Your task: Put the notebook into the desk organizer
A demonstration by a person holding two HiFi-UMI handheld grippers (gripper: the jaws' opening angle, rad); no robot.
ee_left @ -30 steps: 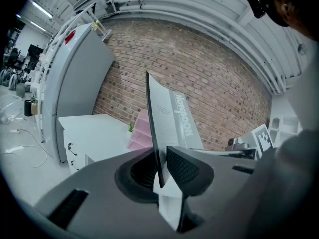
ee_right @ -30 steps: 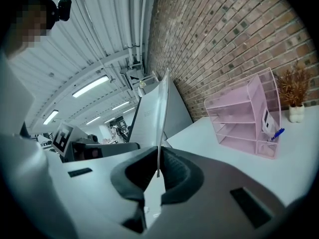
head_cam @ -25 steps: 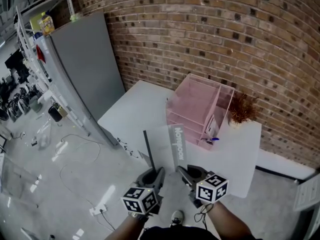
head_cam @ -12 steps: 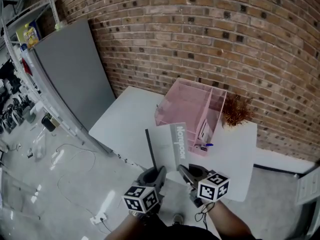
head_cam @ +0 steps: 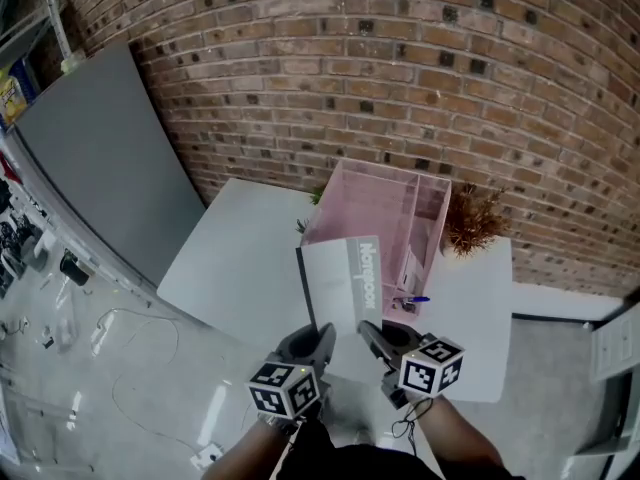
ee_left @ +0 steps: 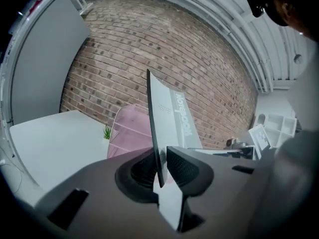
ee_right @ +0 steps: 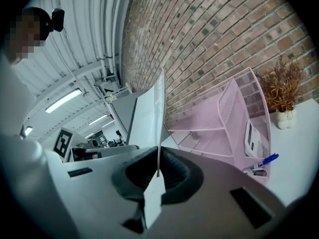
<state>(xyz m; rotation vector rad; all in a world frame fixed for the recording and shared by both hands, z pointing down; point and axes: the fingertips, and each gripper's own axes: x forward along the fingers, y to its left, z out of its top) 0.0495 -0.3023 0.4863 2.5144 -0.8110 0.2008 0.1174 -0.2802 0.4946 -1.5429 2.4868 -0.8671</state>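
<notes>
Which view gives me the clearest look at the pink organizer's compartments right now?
The right gripper view: the organizer sits mostly clear of the notebook, shelves and side pocket visible. The head view shows it from above, front edge covered by the notebook. The left gripper view shows only a part beside the notebook.

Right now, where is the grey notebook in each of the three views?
Head view: notebook at centre, overlapping the pink organizer.
Left gripper view: notebook upright at centre, clamped in the jaws; pink organizer behind, left.
Right gripper view: notebook edge-on, left of centre; pink organizer right.
Shared landmark: the pink organizer.
</notes>
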